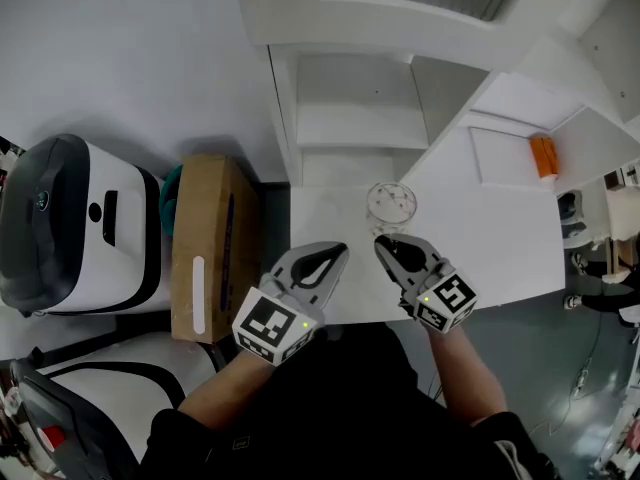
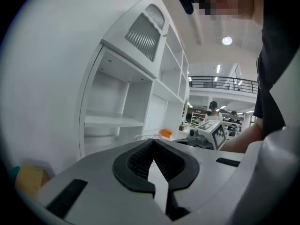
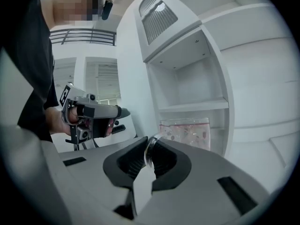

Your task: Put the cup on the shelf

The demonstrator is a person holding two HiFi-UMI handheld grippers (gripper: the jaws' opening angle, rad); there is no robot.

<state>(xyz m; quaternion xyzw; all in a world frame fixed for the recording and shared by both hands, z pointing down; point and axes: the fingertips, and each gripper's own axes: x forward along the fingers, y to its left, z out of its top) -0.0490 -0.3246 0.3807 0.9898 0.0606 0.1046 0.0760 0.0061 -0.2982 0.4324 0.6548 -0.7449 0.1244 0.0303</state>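
Large hall, mezzanine railing (image 2: 225,82) (white shelving (image 1: 357,126))

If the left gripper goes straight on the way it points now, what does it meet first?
Probably the cup on the table: the left gripper points diagonally at it, and its rim shows just past the fingers in the left gripper view. Depth is unclear; it might slip by toward the shelf.

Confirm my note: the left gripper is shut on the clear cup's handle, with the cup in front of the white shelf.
Wrong gripper. The right gripper is shut on the clear cup's handle, with the cup in front of the white shelf; the right gripper view shows it. The left gripper holds nothing.
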